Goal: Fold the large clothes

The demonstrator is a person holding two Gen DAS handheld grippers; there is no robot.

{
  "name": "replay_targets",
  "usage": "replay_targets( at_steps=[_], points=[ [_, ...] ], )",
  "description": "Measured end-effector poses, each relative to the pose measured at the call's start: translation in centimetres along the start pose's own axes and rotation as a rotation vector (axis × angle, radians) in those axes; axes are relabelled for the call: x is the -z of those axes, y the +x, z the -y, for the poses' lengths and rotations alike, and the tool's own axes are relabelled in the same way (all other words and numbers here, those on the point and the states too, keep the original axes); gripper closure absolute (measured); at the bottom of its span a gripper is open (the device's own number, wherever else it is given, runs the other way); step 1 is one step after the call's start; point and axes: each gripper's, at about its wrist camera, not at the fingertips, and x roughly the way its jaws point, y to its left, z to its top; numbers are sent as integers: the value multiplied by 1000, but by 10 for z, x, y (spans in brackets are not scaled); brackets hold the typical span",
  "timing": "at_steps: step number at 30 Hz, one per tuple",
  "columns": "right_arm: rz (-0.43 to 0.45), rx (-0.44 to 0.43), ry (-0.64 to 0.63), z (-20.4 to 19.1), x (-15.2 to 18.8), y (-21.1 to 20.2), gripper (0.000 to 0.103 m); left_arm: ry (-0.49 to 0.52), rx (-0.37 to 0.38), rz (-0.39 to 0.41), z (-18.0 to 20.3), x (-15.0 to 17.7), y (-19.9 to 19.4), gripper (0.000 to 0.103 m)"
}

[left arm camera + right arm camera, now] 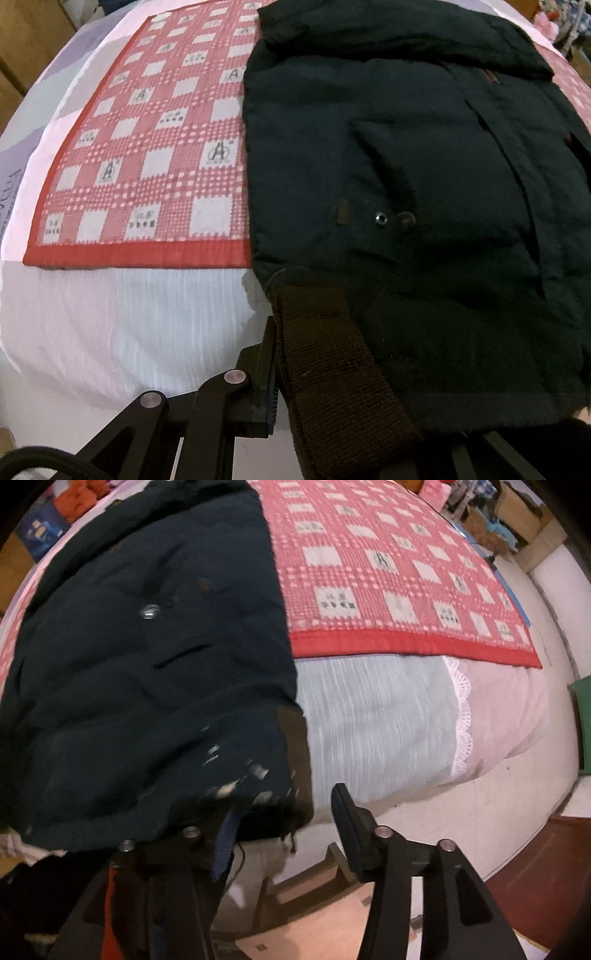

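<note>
**Lying across the bed: a dark padded jacket, gripped at its near hem**

Spreading over the red-and-white checked mat (147, 147) on the bed, the dark navy quilted jacket (406, 166) lies flat, with its near hem hanging past the mat's red border onto the pale striped bedsheet (129, 314). A small metal snap stud (380, 218) shows on the jacket's front panel, beside a darker round button.

In the left wrist view, the left gripper (332, 387) sits at the jacket's near-left corner. A brown ribbed knit cuff (332, 369) runs between its jaws, with one black finger (264, 384) pressed against the cuff's left side (the other finger is hidden under the fabric). The jaws look closed on that cuff.

In the right wrist view, the right gripper (280, 823) is at the jacket's near-right corner. Its right-hand finger (351, 834) stands bare and apart from the cloth, over the sheet's edge, while the left-hand finger is buried beneath the jacket's hem (221, 805). The jaws stand wide, with a clear gap between the hem and the bare finger. A lace-trimmed pink sheet panel (498, 716) lies beyond, and a light floor (480, 812) below.
</note>
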Motion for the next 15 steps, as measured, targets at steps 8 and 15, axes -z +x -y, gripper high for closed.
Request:
replay_targets(
  at_steps=[8, 15],
  points=[
    [86, -47, 49, 10, -16, -3, 86, -37, -29, -27, -9, 4, 4, 87],
    [59, -50, -34, 12, 0, -49, 89, -56, -39, -57, -16, 22, -2, 87]
  ],
)
